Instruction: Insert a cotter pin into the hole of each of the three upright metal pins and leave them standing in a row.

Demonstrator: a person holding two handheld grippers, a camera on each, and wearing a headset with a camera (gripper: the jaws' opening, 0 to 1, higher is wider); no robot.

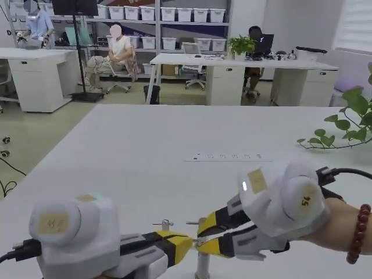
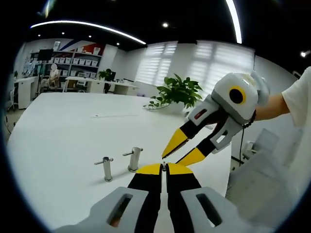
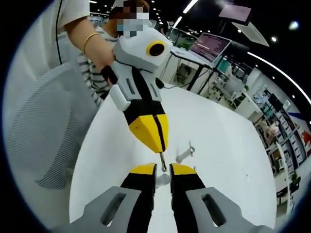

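My left gripper (image 2: 165, 167) is shut on a thin cotter pin (image 3: 163, 161) that sticks out of its yellow tips. Around that cotter pin, my right gripper (image 3: 164, 169) stands open, one jaw on each side. Both grippers meet just above the nearest upright metal pin (image 1: 202, 263) at the table's front edge. Two more upright metal pins (image 2: 107, 168) (image 2: 134, 158) stand side by side farther out, each with a cotter pin through its top. In the left gripper view the right gripper (image 2: 178, 152) comes in from the right with its tips apart.
The white table (image 1: 145, 157) stretches ahead, with a small ruler strip (image 1: 228, 157) lying on it. A leafy plant (image 1: 343, 125) hangs over the right edge. Desks, shelves and seated people are far behind.
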